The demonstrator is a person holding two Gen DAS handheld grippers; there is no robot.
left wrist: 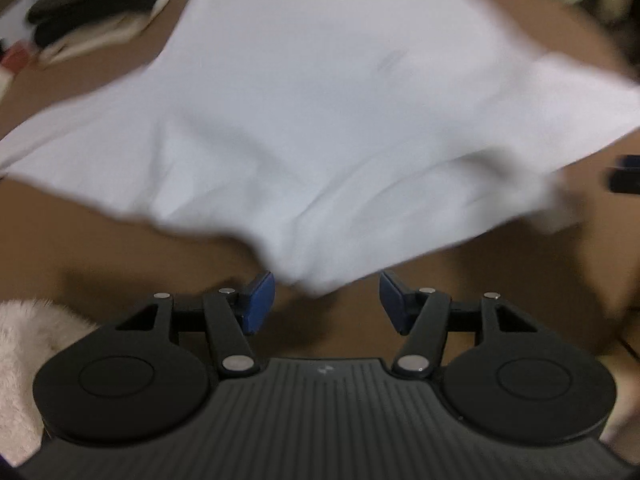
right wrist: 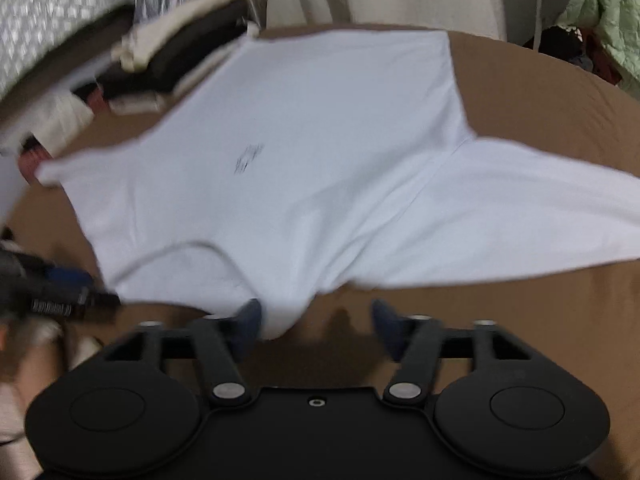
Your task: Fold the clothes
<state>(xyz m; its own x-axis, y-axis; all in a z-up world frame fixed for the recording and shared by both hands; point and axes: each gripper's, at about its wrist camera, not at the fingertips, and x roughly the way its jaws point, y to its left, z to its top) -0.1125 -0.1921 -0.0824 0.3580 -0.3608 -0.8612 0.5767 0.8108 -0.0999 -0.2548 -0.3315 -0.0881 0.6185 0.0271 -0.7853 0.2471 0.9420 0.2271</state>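
Observation:
A white T-shirt (left wrist: 320,120) lies spread on a brown surface (left wrist: 100,248), sleeves out to both sides, with a small dark print on the chest (right wrist: 248,156). My left gripper (left wrist: 326,300) is open, and a near fold of the shirt sits just ahead of its blue pads (left wrist: 260,300) without being pinched. My right gripper (right wrist: 316,328) is open too. The white T-shirt's (right wrist: 300,160) collar end droops beside its left pad (right wrist: 248,324), while the right pad stands apart from the cloth. Each wrist view catches the other gripper at its edge, blurred.
A stack of folded dark and cream clothes (right wrist: 160,64) sits at the far left of the brown surface (right wrist: 540,100). A pale green quilted item (right wrist: 608,12) lies at the far right. A fluffy white fabric (left wrist: 20,360) is beside my left gripper.

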